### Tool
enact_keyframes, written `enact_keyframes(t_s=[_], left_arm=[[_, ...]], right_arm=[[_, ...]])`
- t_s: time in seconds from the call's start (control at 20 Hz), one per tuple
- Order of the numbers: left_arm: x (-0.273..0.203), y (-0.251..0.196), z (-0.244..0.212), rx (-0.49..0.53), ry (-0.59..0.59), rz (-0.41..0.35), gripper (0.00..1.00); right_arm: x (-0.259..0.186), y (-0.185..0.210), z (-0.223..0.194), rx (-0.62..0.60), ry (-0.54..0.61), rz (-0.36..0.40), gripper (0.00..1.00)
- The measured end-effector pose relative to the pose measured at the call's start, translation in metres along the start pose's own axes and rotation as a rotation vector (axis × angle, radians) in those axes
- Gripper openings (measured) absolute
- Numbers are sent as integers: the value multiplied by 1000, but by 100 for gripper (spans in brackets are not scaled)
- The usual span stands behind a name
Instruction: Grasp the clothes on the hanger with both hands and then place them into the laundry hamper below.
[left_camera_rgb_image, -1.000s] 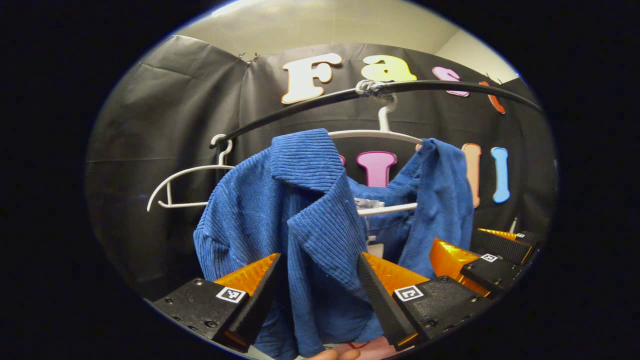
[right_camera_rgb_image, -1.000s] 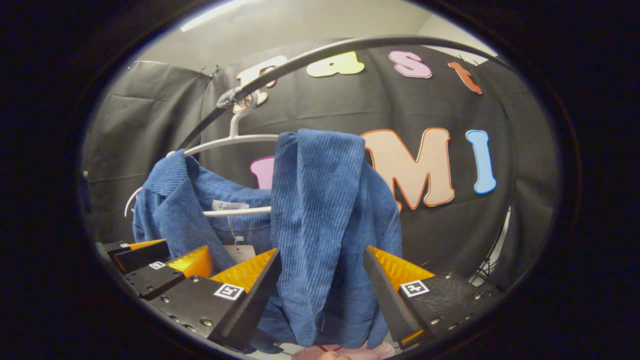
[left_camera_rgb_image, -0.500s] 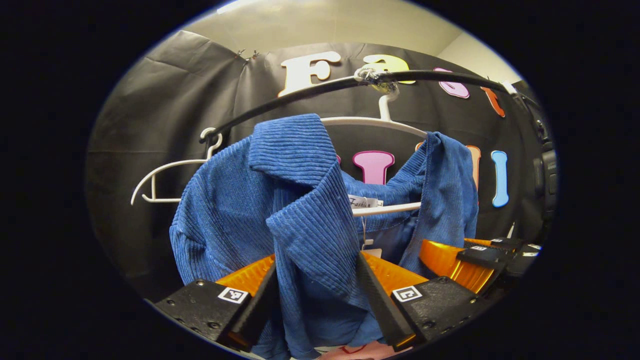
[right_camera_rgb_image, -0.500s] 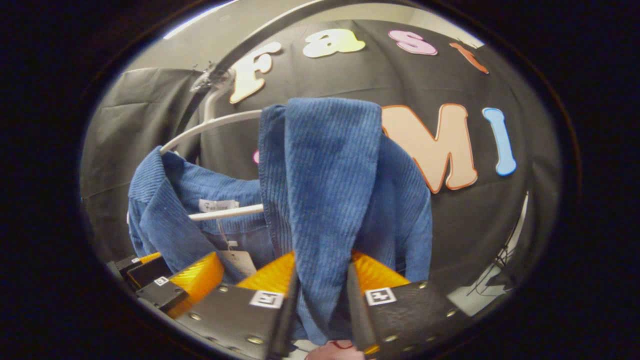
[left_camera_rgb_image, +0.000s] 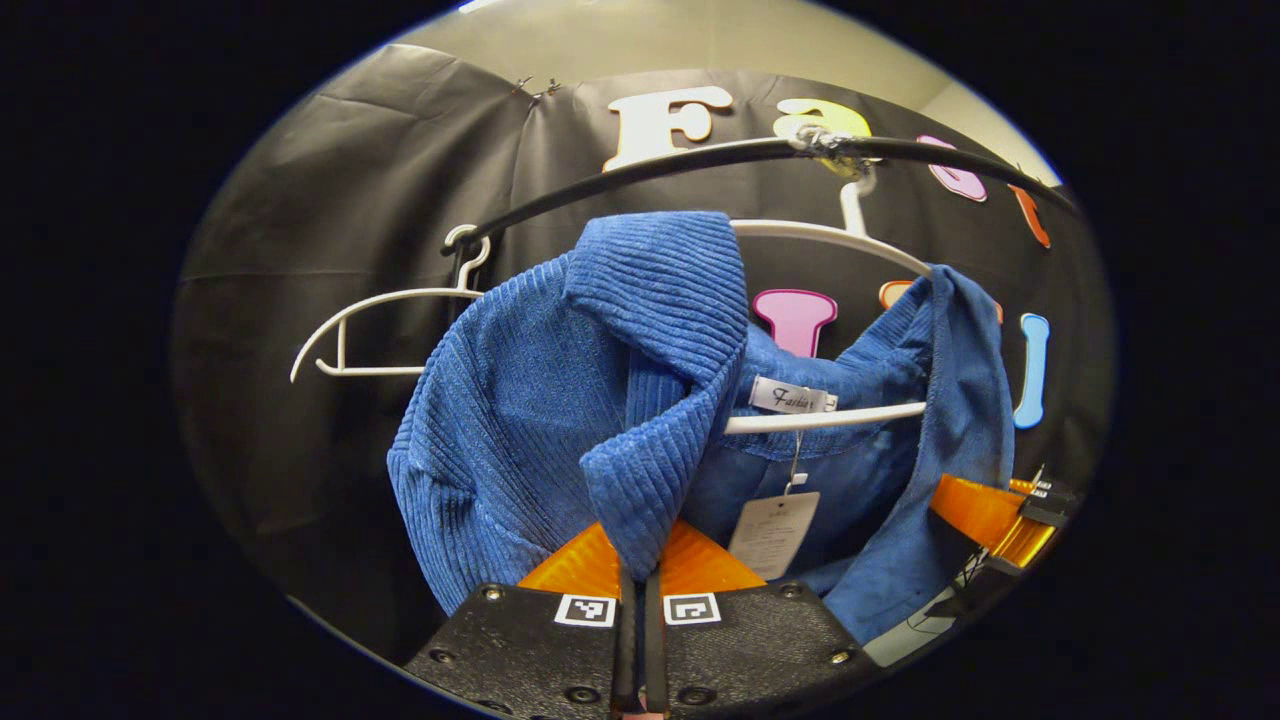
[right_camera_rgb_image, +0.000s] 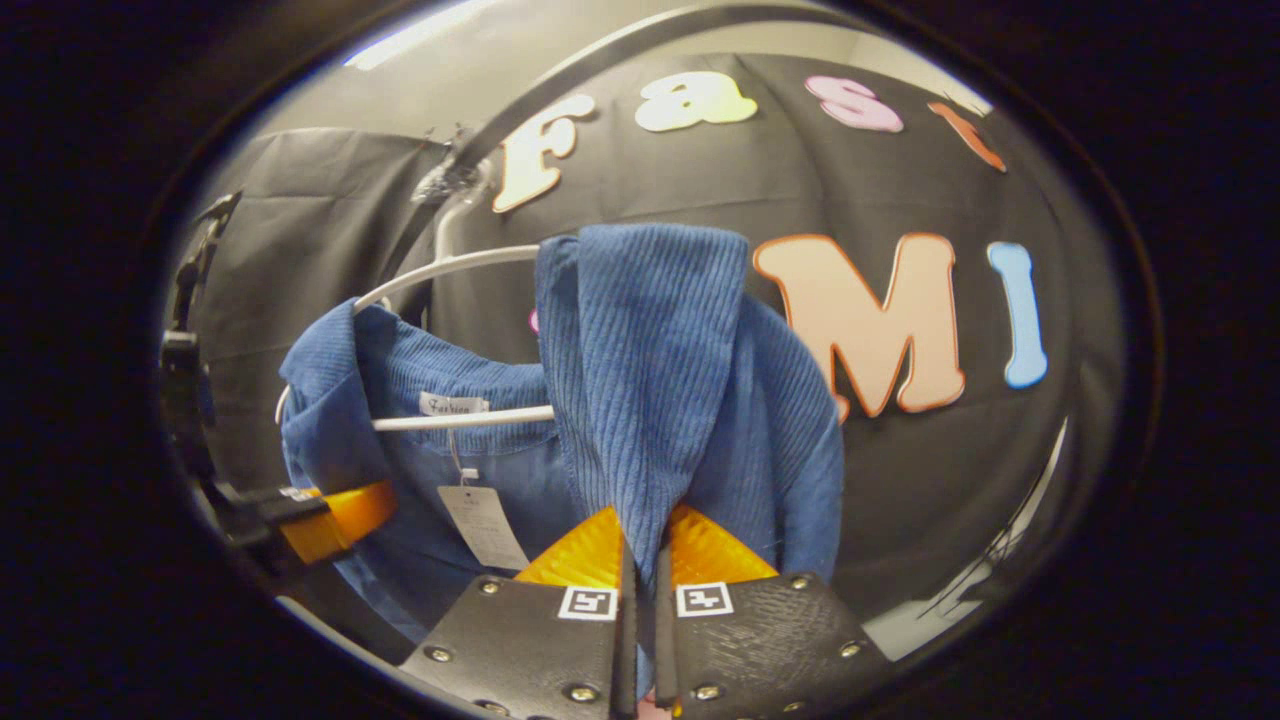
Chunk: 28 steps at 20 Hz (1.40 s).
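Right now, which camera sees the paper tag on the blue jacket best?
The left gripper view: the paper tag hangs near the middle, facing the camera. In the right gripper view the tag sits off to the side, tilted.

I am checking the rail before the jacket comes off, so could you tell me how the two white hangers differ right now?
The near hanger carries the blue corduroy jacket, draped over both shoulders; the far hanger is bare. The near hanger's hook sits in a wrapped binding on the black rail; the far hanger's hook hangs at the rail's end. Both are white and hang from that rail.
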<state>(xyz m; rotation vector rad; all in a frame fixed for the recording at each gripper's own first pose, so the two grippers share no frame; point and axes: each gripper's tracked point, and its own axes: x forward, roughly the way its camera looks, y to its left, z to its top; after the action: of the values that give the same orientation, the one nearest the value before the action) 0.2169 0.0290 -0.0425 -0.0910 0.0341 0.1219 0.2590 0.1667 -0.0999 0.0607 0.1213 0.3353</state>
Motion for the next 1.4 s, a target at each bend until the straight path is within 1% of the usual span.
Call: enact_keyframes(t_s=[0.05,0.1,0.15,0.2,0.35,0.45,0.5,0.55,0.7,0.75,0.85,0.9,0.95,1.05,1.15,1.25,1.35,1.4], left_arm=[[-5,2,2,12,-1,-2,2],[-10,4,4,13,2,-6,2],[-17,6,7,4,2,-9,1],[-24,10,12,-4,-1,-7,1],[-36,23,25,-22,1,6,0],[-45,28,33,-26,-4,-3,0],[-50,32,38,-19,-13,-2,0],[-52,35,43,-10,-23,-1,0],[-58,40,54,4,-50,-9,0],[-58,43,56,6,-53,-10,2],[-56,50,59,6,-54,-6,0],[-55,54,62,1,-57,-3,2],[-53,58,65,-5,-62,2,0],[-47,65,70,-9,-69,10,0],[-40,68,71,-21,-60,18,2],[-31,75,75,-44,-54,31,0],[-24,83,81,-60,-67,44,0],[-20,85,82,-75,-67,41,2]], right_arm=[[-2,-1,-1,-19,2,14,7],[-3,3,-1,-15,7,51,7],[-9,4,0,-1,17,74,7],[-7,2,0,10,16,76,1],[-15,-13,8,50,-4,44,0],[-21,-21,18,63,-24,27,1],[-23,-25,23,65,-38,17,4],[-25,-28,28,72,-51,12,1],[-28,-38,35,84,-63,-8,0],[-26,-44,36,89,-62,-27,1],[-23,-54,39,132,-63,-57,1],[-22,-62,41,153,-64,-82,1],[-18,-65,44,171,-70,-89,1],[-15,-78,46,177,-78,-112,0],[-9,-82,49,177,-80,-117,1],[-1,-89,52,178,-82,-123,1],[6,-98,51,198,-74,-147,1],[10,-103,51,215,-69,-158,1]])
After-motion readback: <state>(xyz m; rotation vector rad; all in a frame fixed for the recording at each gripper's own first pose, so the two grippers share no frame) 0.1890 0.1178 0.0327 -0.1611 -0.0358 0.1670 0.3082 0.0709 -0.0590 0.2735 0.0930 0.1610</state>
